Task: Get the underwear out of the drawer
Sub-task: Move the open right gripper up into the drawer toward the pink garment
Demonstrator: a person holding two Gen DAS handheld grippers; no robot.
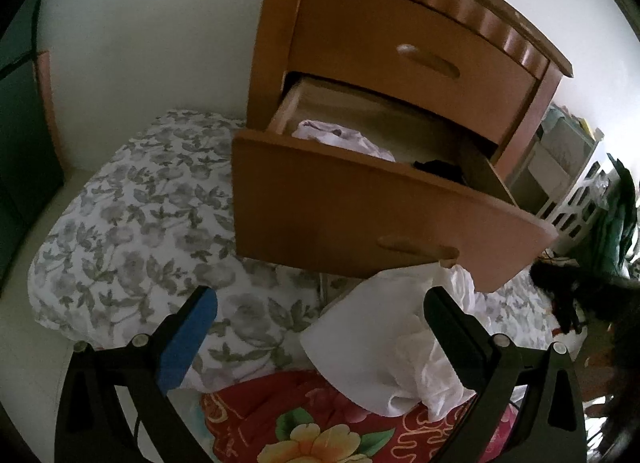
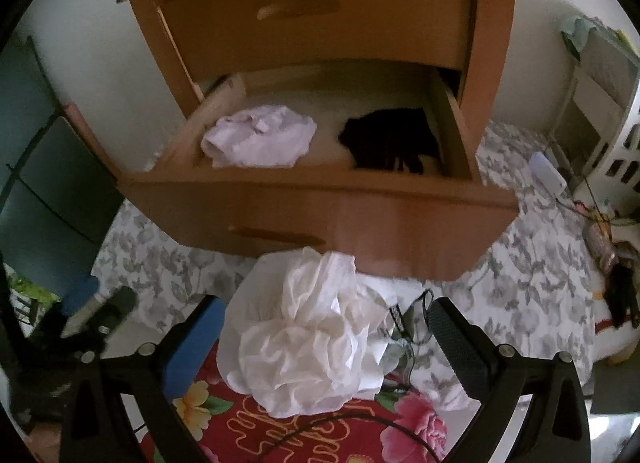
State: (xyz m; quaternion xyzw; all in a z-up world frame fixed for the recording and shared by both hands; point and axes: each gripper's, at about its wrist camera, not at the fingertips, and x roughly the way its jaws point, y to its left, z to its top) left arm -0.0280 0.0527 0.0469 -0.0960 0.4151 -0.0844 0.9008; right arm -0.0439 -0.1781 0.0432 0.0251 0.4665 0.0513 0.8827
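Observation:
The wooden nightstand's lower drawer (image 1: 360, 215) (image 2: 320, 207) stands pulled out. Inside it a pale lilac garment (image 1: 340, 139) (image 2: 256, 139) lies at the left and a black garment (image 1: 440, 169) (image 2: 388, 139) at the right. In front of the drawer a crumpled white garment (image 2: 308, 335) (image 1: 444, 351) rests on a white pillow (image 1: 360, 327). My right gripper (image 2: 326, 307) hovers over it, jaws wide open, pads clear of the cloth. My left gripper (image 1: 320, 303) is open too, below the drawer front, holding nothing; it also shows at the left in the right wrist view.
The nightstand's upper drawer (image 1: 400, 43) is closed. A grey floral sheet (image 1: 140, 223) covers the bed, with a red flowered blanket (image 1: 320, 423) nearest me. A white slatted basket (image 1: 576, 207) and shelves stand at the right. Dark cables (image 2: 412, 315) lie beside the white garment.

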